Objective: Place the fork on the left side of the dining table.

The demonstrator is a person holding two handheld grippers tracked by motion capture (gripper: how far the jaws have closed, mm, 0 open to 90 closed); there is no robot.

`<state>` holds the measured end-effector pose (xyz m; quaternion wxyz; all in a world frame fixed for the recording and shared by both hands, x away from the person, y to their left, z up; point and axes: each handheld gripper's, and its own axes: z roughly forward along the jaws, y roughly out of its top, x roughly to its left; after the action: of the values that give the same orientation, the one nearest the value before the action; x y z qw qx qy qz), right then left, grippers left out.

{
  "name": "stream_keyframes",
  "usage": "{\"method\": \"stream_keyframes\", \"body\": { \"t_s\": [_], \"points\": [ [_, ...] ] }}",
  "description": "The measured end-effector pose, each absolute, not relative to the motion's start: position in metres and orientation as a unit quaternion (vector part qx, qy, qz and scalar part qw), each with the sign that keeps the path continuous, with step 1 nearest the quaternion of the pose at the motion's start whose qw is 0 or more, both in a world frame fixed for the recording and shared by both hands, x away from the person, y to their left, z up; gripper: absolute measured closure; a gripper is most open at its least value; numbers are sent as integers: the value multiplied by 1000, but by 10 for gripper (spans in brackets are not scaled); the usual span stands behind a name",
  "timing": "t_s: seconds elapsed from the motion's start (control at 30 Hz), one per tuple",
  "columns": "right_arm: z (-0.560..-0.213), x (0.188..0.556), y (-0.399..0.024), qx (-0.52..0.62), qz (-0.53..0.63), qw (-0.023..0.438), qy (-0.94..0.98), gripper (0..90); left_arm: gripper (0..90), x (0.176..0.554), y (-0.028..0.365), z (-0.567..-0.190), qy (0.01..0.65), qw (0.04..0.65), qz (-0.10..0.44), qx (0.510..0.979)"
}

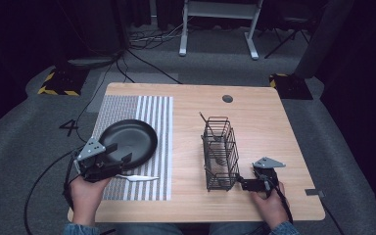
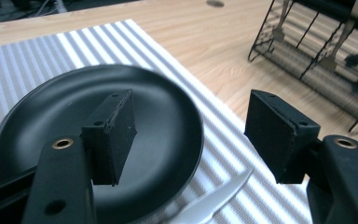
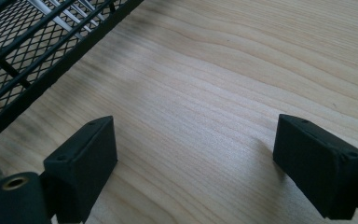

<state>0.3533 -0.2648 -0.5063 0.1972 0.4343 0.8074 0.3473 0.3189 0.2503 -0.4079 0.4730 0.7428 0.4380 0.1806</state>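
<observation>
With the left gripper [image 1: 120, 161] jaws apart above the white knife [image 1: 139, 177], lower them astride its handle beside the black plate [image 1: 144, 132], then close squarely; the right gripper [image 1: 242, 184] rests spread, empty, by the wire rack [image 1: 220, 152].

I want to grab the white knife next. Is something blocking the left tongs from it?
Nothing visible blocks it. The left tongs hang open over the black plate's near edge, and the white knife lies bare on the striped mat just beside that rim.

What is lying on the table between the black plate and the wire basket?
In the high view, between the black plate and the wire basket lie the striped mat's edge and bare wooden table. No object stands there.
</observation>
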Motion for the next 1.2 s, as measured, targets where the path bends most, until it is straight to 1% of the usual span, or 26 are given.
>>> {"method": "stream_keyframes", "body": {
  "t_s": [0.03,0.07,0.17,0.37,0.53,0.8,1.2],
  "points": [
    [-506,353,-265,435,348,197,807,134,340,329,245,-405,438,482,167,740],
    [-506,353,-265,435,348,197,807,134,340,329,245,-405,438,482,167,740],
    [-506,353,-265,435,347,197,807,134,342,346,232,-399,424,470,170,755],
    [-506,353,-264,435,347,198,807,137,341,362,221,-392,414,467,172,762],
    [-506,353,-264,435,348,197,807,139,338,380,202,-385,400,483,159,762],
    [-506,353,-264,435,348,198,807,139,330,395,173,-374,377,479,159,777],
    [-506,353,-264,435,348,197,807,140,318,421,136,-360,352,497,146,780]
  ]
}}
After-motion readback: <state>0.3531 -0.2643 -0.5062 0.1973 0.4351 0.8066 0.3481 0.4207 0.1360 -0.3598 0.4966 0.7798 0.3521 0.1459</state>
